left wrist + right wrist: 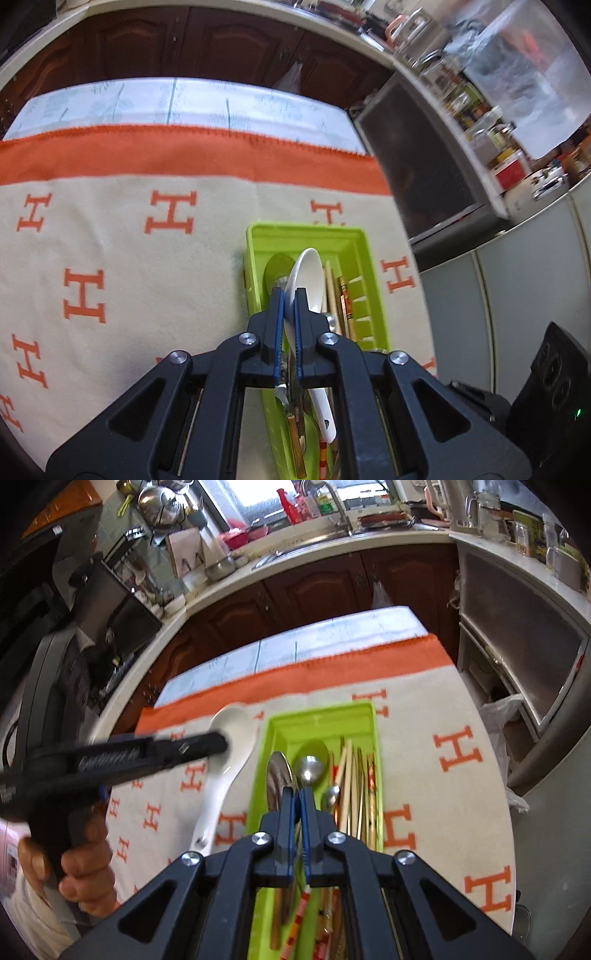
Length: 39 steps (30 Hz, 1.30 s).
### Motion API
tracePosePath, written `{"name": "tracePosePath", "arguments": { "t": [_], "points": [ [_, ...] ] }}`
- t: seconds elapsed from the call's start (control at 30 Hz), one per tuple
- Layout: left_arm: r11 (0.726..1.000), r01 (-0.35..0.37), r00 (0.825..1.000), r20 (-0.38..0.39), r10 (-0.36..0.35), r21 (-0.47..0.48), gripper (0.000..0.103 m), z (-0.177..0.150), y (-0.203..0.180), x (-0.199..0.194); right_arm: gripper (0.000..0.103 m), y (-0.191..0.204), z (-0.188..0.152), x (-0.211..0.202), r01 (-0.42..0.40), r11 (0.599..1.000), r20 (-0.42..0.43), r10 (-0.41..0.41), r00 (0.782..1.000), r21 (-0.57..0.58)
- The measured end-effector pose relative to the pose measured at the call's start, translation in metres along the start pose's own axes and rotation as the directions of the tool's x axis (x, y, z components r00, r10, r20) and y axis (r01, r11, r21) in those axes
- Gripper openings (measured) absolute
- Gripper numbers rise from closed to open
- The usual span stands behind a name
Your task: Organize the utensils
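A lime green utensil tray (pixel 373 266) (pixel 284 723) lies on a cream cloth with orange H marks. It holds metal spoons (pixel 310 766), wooden chopsticks (pixel 351 775) and wooden-handled pieces. My left gripper (pixel 290 295) is shut on a white ceramic spoon (pixel 306 273) and holds it above the tray's left side. In the right wrist view the left gripper (pixel 218 744) carries that white spoon (pixel 229 753) left of the tray. My right gripper (pixel 297 794) is shut and empty above the tray's near half.
The cloth (pixel 129 258) covers a table with an orange band at the far side. Dark wood cabinets (pixel 332 587) and a counter with a sink stand beyond. A grey appliance (pixel 417 166) stands to the right.
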<state>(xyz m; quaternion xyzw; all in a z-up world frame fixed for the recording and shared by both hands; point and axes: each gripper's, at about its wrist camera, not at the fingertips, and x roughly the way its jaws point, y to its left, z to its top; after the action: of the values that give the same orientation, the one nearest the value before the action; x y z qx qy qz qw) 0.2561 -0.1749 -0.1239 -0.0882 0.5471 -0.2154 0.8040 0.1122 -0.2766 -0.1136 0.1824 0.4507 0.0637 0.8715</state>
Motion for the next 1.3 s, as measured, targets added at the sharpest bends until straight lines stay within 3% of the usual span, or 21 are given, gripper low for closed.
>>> {"name": "tracePosePath", "arguments": {
  "t": [0.17,0.33,0.43,0.5,0.53,0.57,0.7,0.8,1.0,1.23,1.3],
  "points": [
    [0.997,-0.059,0.997,-0.039,0.061,0.04,0.003,-0.01,0.0,0.022,0.003,-0.008,-0.017,0.016,0.0,1.0,-0.063,0.0,0.998,-0.001],
    [0.996,-0.066,0.996,-0.05,0.069,0.056,0.004,-0.021,-0.002,0.023,0.003,-0.008,-0.023,0.028,-0.004,1.0,-0.094,0.003,0.996,-0.012],
    [0.995,-0.059,0.997,-0.045,0.063,0.083,0.014,-0.03,-0.007,0.013,0.008,-0.007,-0.023,0.032,0.007,1.0,-0.11,-0.007,0.994,0.0],
    [0.993,-0.074,0.997,-0.016,0.076,0.093,0.035,-0.036,-0.008,-0.001,0.008,-0.006,-0.023,0.035,0.007,1.0,-0.127,-0.005,0.992,0.009],
    [0.992,-0.081,0.997,0.0,0.081,0.094,0.05,-0.038,-0.008,-0.008,0.008,-0.005,-0.024,0.034,0.003,1.0,-0.127,-0.002,0.992,0.007],
    [0.992,-0.089,0.996,0.036,0.086,0.092,0.055,-0.042,-0.007,-0.019,0.008,-0.003,-0.025,0.032,0.003,1.0,-0.125,-0.003,0.992,0.002],
    [0.988,-0.116,0.99,0.092,0.107,0.097,0.056,-0.054,-0.003,-0.051,0.011,0.003,-0.028,0.024,-0.017,1.0,-0.115,0.017,0.993,0.007],
    [0.988,-0.135,0.984,0.124,0.125,0.076,0.064,-0.063,0.004,-0.072,0.011,0.008,-0.033,0.018,-0.022,1.0,-0.107,0.023,0.994,0.003],
    [0.974,-0.218,0.959,0.198,0.203,0.061,0.08,-0.095,0.017,-0.116,0.013,0.02,-0.043,0.002,-0.024,1.0,-0.089,0.024,0.996,0.005],
    [0.948,-0.315,0.926,0.231,0.298,0.039,0.081,-0.135,0.027,-0.149,0.016,0.034,-0.061,-0.019,-0.011,1.0,-0.059,0.012,0.998,0.009],
    [0.933,-0.358,0.907,0.251,0.34,0.033,0.082,-0.148,0.029,-0.162,0.02,0.039,-0.067,-0.027,-0.008,1.0,-0.045,0.008,0.999,0.006]
  ]
}}
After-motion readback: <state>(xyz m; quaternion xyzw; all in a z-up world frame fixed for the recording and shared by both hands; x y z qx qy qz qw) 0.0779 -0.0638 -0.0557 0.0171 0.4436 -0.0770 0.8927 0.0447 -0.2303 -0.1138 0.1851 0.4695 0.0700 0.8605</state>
